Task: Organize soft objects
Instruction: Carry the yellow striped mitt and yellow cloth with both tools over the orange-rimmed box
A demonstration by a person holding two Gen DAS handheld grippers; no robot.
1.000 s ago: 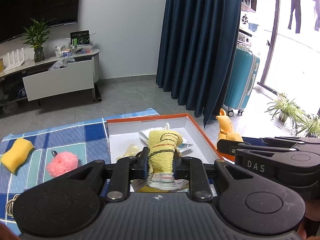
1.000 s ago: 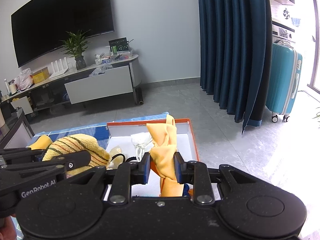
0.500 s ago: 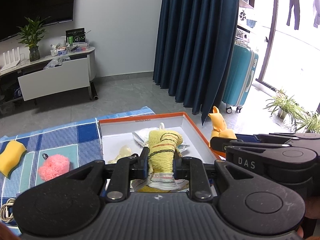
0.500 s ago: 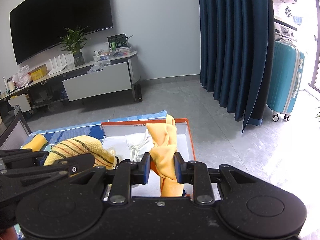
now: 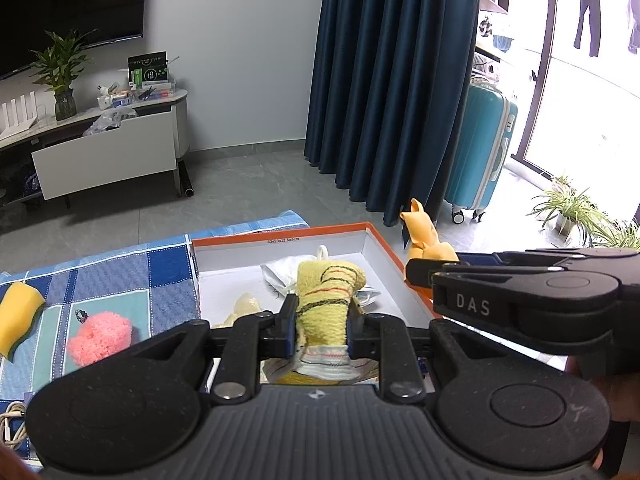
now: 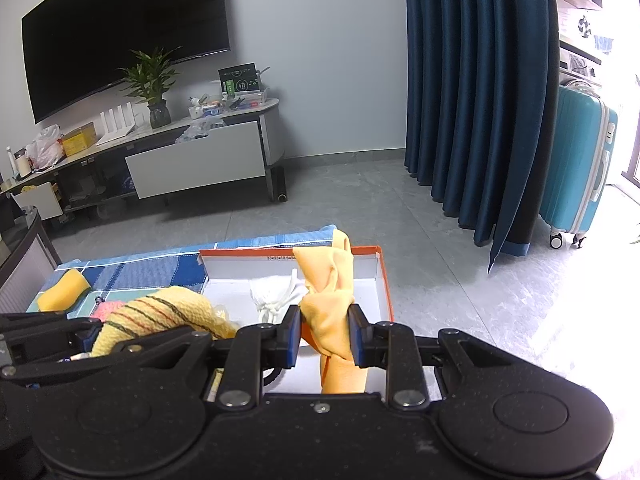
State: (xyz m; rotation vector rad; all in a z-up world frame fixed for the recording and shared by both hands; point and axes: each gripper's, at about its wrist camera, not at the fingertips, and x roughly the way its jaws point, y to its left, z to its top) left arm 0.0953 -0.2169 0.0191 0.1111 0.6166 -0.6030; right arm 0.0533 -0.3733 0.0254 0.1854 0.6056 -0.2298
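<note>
My left gripper (image 5: pixel 321 322) is shut on a yellow striped knitted cloth (image 5: pixel 326 296), held over the near end of an orange-rimmed white box (image 5: pixel 384 246). In the right wrist view my right gripper (image 6: pixel 324 334) is shut on an orange cloth (image 6: pixel 330 292), also above that box (image 6: pixel 383 268). The striped cloth (image 6: pixel 160 312) shows at its left. A white crumpled item (image 5: pixel 282 272) and a pale soft piece (image 5: pixel 246 306) lie in the box. On the blue checked cloth (image 5: pixel 120 276) rest a pink fluffy ball (image 5: pixel 100 336) and a yellow sponge (image 5: pixel 18 316).
The box sits at the right end of the checked cloth, with grey floor beyond. A TV stand (image 6: pixel 192 160) runs along the far wall. Dark blue curtains (image 5: pixel 392 80) and a teal suitcase (image 5: pixel 480 152) stand at the right. A white cable (image 5: pixel 12 420) lies at the near left.
The left wrist view has shifted a little, so the box, pink ball and sponge sit further left. Both grips are unchanged.
</note>
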